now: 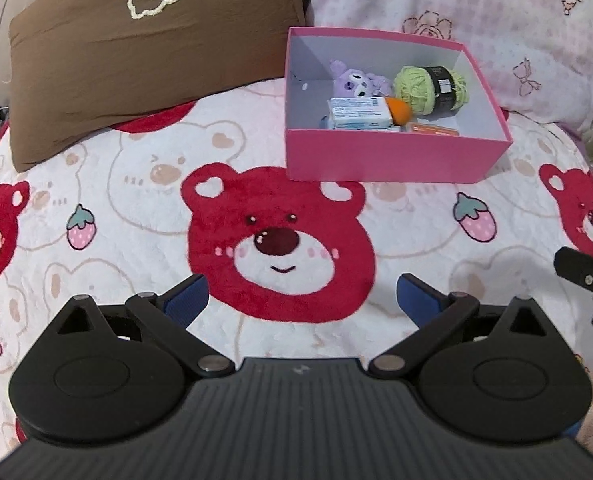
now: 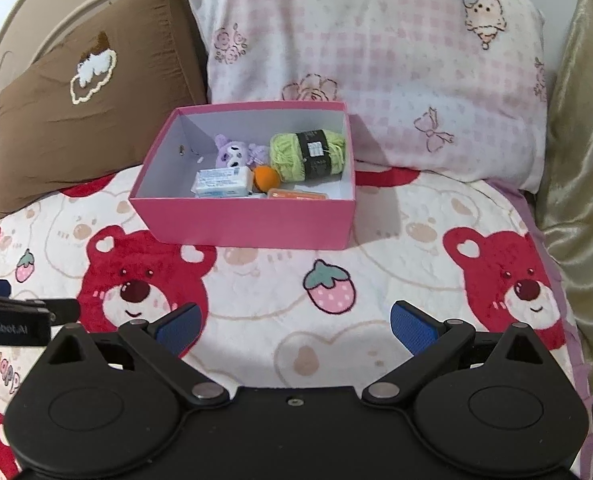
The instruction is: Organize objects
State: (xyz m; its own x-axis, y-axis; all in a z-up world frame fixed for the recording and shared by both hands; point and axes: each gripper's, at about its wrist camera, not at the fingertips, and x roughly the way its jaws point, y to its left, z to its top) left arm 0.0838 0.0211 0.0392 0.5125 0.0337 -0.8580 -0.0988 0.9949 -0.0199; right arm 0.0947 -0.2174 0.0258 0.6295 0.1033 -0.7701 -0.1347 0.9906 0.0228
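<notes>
A pink box (image 1: 392, 156) (image 2: 248, 222) stands open on the bear-print bedspread. Inside lie a purple plush toy (image 1: 356, 82) (image 2: 232, 154), a green yarn skein (image 1: 428, 88) (image 2: 308, 154), an orange ball (image 1: 400, 110) (image 2: 266, 178), a white-blue packet (image 1: 360, 114) (image 2: 222, 182) and an orange flat pack (image 1: 434, 129) (image 2: 296, 195). My left gripper (image 1: 302, 300) is open and empty, low over the bedspread, well short of the box. My right gripper (image 2: 294, 330) is open and empty, also short of the box.
A brown pillow (image 1: 144, 56) (image 2: 92, 112) lies left of the box, a pink checked pillow (image 1: 476, 20) (image 2: 376, 68) behind it. A gold cushion (image 2: 580, 160) stands at the right. The bedspread (image 1: 136, 220) (image 2: 376, 248) is soft.
</notes>
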